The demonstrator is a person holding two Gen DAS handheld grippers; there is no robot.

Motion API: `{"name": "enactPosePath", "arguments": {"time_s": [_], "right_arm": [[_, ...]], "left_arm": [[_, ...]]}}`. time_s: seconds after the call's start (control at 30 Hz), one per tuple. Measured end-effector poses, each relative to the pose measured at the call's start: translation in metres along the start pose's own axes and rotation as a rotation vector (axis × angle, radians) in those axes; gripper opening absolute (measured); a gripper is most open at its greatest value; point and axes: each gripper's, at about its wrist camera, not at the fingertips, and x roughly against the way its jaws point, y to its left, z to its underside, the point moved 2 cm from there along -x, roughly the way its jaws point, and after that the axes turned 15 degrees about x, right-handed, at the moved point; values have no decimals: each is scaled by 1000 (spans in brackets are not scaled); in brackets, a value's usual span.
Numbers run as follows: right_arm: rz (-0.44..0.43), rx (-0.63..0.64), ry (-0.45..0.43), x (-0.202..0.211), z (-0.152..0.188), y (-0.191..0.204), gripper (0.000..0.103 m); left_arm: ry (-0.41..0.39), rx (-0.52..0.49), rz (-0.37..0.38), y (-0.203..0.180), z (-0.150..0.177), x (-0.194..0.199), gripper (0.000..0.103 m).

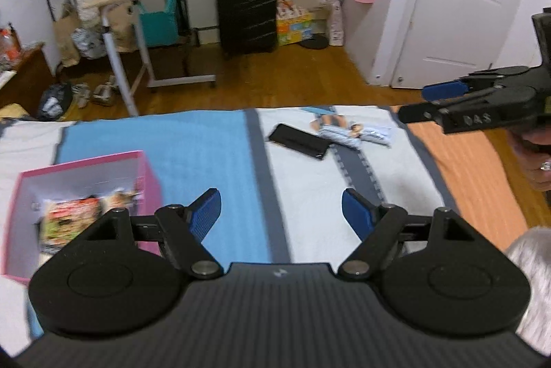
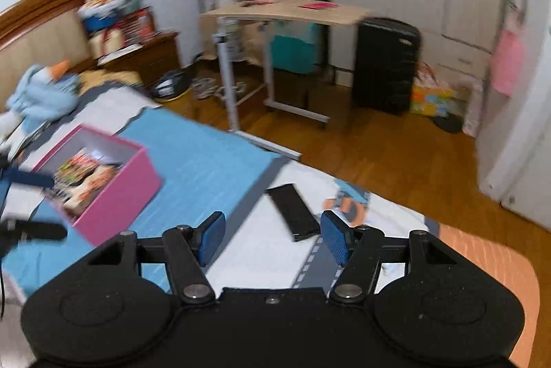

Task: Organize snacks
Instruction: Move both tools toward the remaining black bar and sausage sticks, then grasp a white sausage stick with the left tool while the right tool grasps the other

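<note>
We see both grippers over the bed [image 1: 193, 140], nothing between their blue pads: the left gripper [image 1: 281, 208] stands wide, the right gripper [image 2: 272, 237] a little narrower. Bare blue cover lies between the pink box [image 1: 103, 161] (lower left, its snack packets [image 1: 74, 216] blurred) and the black packet [image 1: 299, 140] at centre. The loose snacks [image 1: 351, 128] beside it are too blurred to read.

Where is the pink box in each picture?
Left wrist view: the pink box sits at lower left on the bed, partly behind the left gripper.
Right wrist view: the pink box sits at left of centre.
Shared landmark: the black suitcase.
</note>
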Motion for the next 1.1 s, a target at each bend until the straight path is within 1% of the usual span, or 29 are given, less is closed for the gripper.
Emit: {"name": "enactPosePath", "arguments": {"time_s": [0.03, 0.13, 0.23, 0.27, 0.33, 0.37, 0.4, 0.43, 0.5, 0.57, 0.67, 0.7, 0.73, 0.8, 0.9, 0.93, 1.0, 1.1], "right_arm": [[-6, -27, 3, -6, 3, -8, 67], [-15, -164, 29, -33, 18, -42, 66], [25, -184, 36, -55, 36, -63, 66], [53, -151, 22, -62, 41, -65, 63], [134, -19, -34, -77, 52, -65, 61], [160, 34, -29, -89, 58, -65, 61], [154, 55, -13, -101, 64, -66, 61], [143, 48, 1, -110, 69, -71, 60], [132, 54, 34, -127, 78, -76, 60], [157, 87, 38, -136, 86, -79, 59], [167, 75, 37, -146, 96, -89, 59], [188, 91, 22, -149, 101, -87, 59], [219, 129, 14, -153, 105, -86, 58], [259, 204, 24, -163, 108, -80, 57], [224, 233, 22, -166, 109, -79, 55], [227, 243, 25, -168, 110, -78, 55], [220, 247, 24, -171, 112, -81, 55], [209, 268, 53, -181, 120, -82, 55]], "left_arm": [[6, 3, 9, -5, -1, -10, 77], [31, 25, 27, -15, -3, -42, 77], [62, 67, 50, -22, -6, -78, 77], [72, 90, 50, -24, -8, -91, 77], [91, 162, 34, -26, -12, -115, 75], [102, 189, 41, -29, -14, -128, 75], [109, 214, 48, -31, -16, -138, 75], [117, 253, 60, -34, -18, -151, 75], [131, 295, 74, -41, -21, -174, 75], [133, 306, 63, -48, -23, -196, 75], [155, 310, 63, -61, -23, -231, 75], [175, 321, 64, -65, -23, -244, 75], [194, 358, 61, -68, -24, -259, 74], [196, 434, 69, -75, -28, -283, 74], [191, 509, 66, -84, -31, -310, 74], [195, 519, 66, -86, -31, -316, 73], [201, 523, 52, -90, -31, -328, 73], [215, 512, 30, -97, -29, -343, 70]]}}
